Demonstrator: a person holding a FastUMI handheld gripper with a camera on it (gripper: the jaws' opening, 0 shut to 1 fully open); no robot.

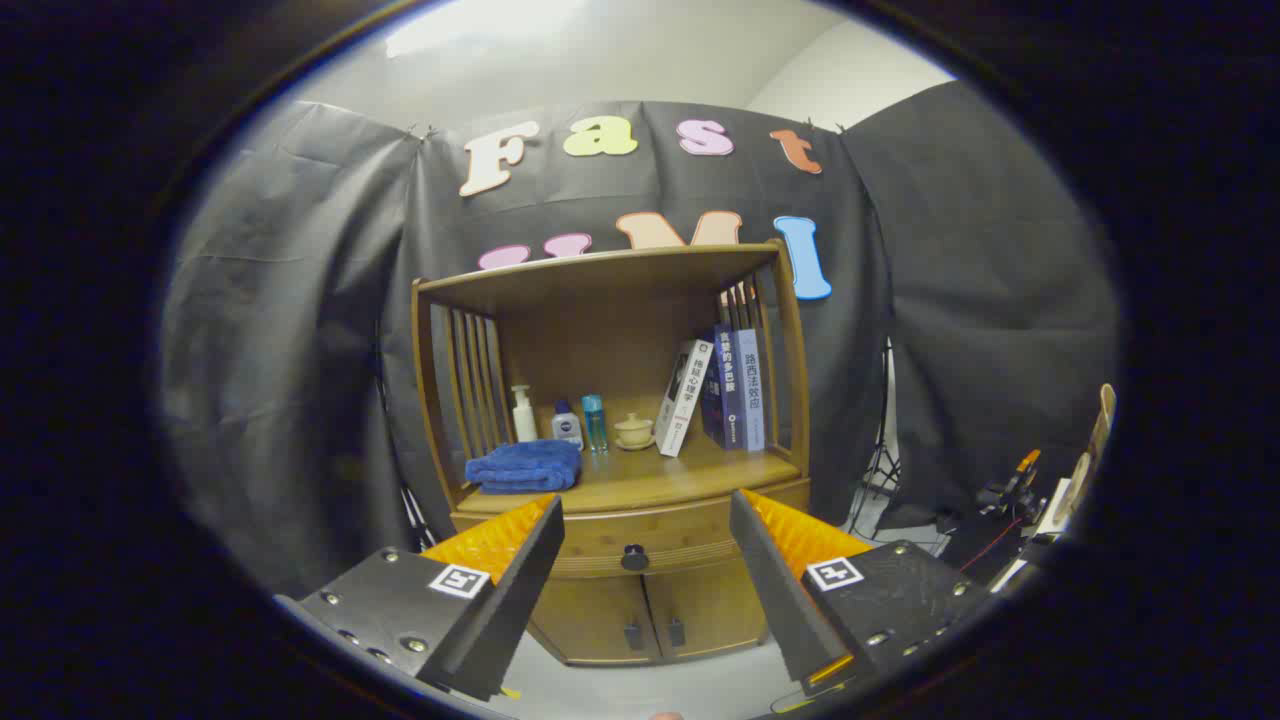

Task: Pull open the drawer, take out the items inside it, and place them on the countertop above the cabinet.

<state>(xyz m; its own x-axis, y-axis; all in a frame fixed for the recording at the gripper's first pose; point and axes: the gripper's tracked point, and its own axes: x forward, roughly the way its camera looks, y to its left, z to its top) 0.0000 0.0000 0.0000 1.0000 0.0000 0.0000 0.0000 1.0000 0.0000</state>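
A blue towel (524, 467) lies at the shelf's nine o'clock; bottles (566, 420) and a cup (633, 431) stand mid-shelf; books (715, 390) lean toward three o'clock.

gripper (645, 515) | fingers (520, 560) spread wide apart, nothing between them | both fingers level, pointing forward, tips angled slightly inward | gripping nothing, touching nothing | held in free air, tips clear of any surface

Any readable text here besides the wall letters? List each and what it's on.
"拖延心理学": spine of the white book.
"路西法效应": spine of the pale blue book.
Dark blue book and small bottle: too blurred.
Gripper open, with the drawer knob beyond its fingers.
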